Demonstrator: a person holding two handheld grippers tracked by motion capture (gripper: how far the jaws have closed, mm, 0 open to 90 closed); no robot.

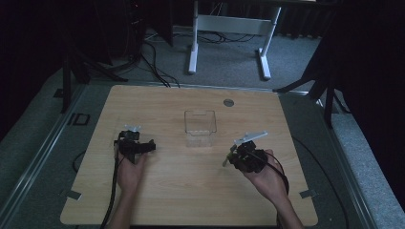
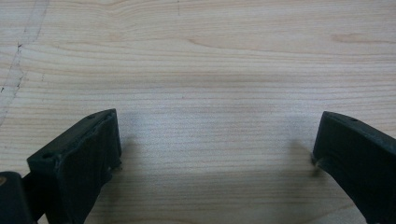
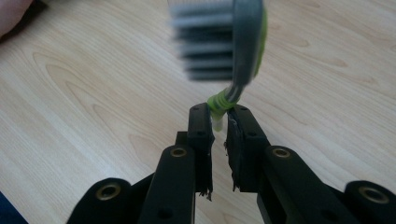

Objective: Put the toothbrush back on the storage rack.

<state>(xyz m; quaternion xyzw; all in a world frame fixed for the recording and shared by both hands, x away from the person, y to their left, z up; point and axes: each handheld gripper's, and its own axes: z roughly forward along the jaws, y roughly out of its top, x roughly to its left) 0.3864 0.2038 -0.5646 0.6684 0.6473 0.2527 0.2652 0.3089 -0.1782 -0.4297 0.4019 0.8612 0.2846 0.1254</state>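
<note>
Right gripper view: right gripper (image 3: 219, 122) clamps a toothbrush (image 3: 236, 51) by its neck; left gripper (image 2: 215, 144), jaws spread wide, empty above the wooden table (image 2: 210, 60).

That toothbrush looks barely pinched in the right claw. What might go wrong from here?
The right claw grips the toothbrush only by its thin neck, with the head sticking out, so it may twist or slip onto the table. If it is bound for the clear container, that light box could tip when bumped.
</note>
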